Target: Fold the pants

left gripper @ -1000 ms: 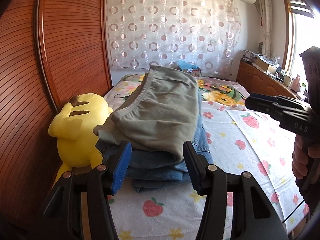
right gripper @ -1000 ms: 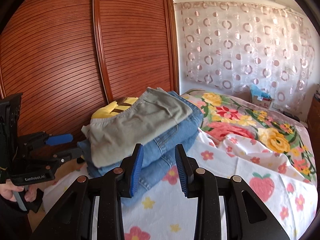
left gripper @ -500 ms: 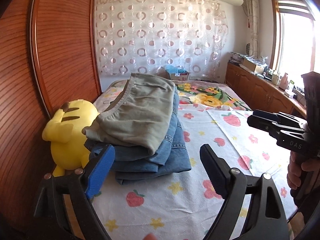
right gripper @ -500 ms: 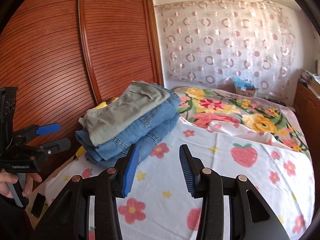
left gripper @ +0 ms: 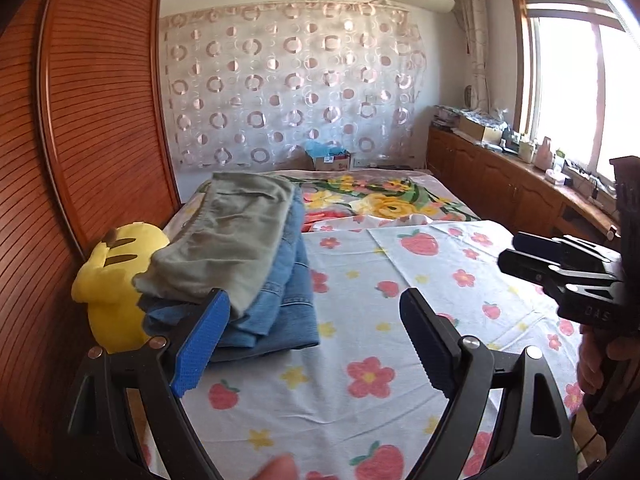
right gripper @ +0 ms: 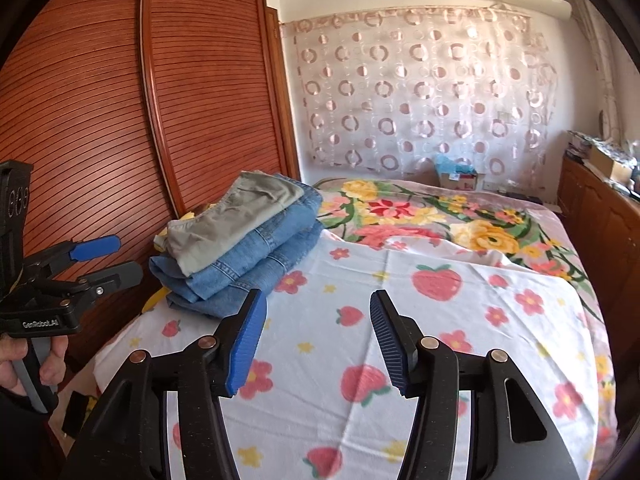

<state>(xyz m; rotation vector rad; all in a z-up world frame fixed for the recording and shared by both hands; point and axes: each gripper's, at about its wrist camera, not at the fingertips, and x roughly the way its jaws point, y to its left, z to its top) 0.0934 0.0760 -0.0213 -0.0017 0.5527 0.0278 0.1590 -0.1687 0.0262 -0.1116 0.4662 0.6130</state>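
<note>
A: Where are the pants being kept, and what is being shown of the grippers?

B: A folded stack is being seen at the left edge of the bed, on the strawberry-print sheet: grey-green pants lying on top of blue jeans, with a yellow plush toy wedged just beside them against the slatted wooden door. The left gripper is being held wide open and empty. The right gripper has just been opening, nothing being caught between its jaws.

A: How is the stack being judged to handle?

B: The jeans are being read as thick, heavy denim, stiff at the stitched seams. The top pair is being read as soft, light and limp, likely to slide off. A folded edge or the waistband is being favoured as the place to pinch, all layers being taken together.
</note>
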